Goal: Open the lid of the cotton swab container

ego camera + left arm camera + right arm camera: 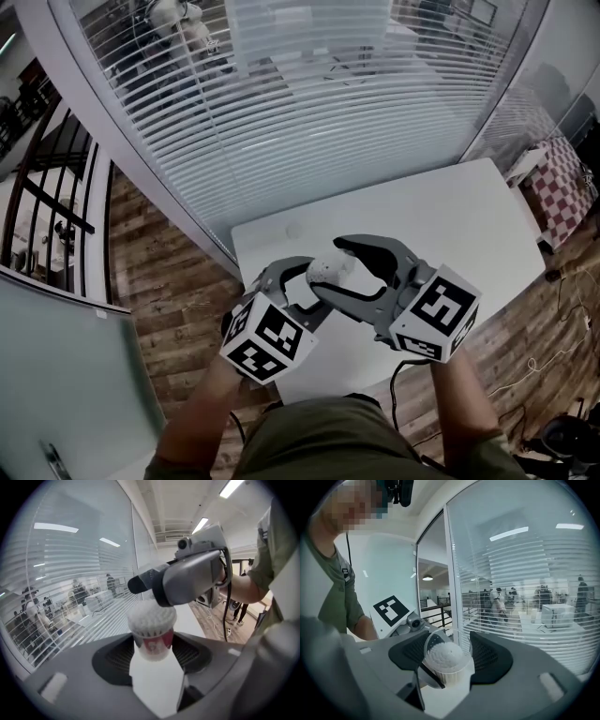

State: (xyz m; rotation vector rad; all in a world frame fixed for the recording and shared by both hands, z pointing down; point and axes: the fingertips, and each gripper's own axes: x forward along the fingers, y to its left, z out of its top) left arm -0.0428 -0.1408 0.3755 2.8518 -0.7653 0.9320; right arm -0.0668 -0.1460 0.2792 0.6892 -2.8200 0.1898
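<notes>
Pinching the container (152, 639) round its body with the left hand-held gripper (153, 663), upright, mid-frame above the surface (450, 225). Clamping the clear lid (446, 637) at its top with the right hand-held gripper (447, 663), jaws wide, reaching in from upper right. Probably calls for pulling up along that axis.

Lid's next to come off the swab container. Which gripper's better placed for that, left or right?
Right. The right gripper brackets the clear lid up top, pads seemingly on it, while the left gripper clamps the cotton swab container body, steadying it.
</notes>
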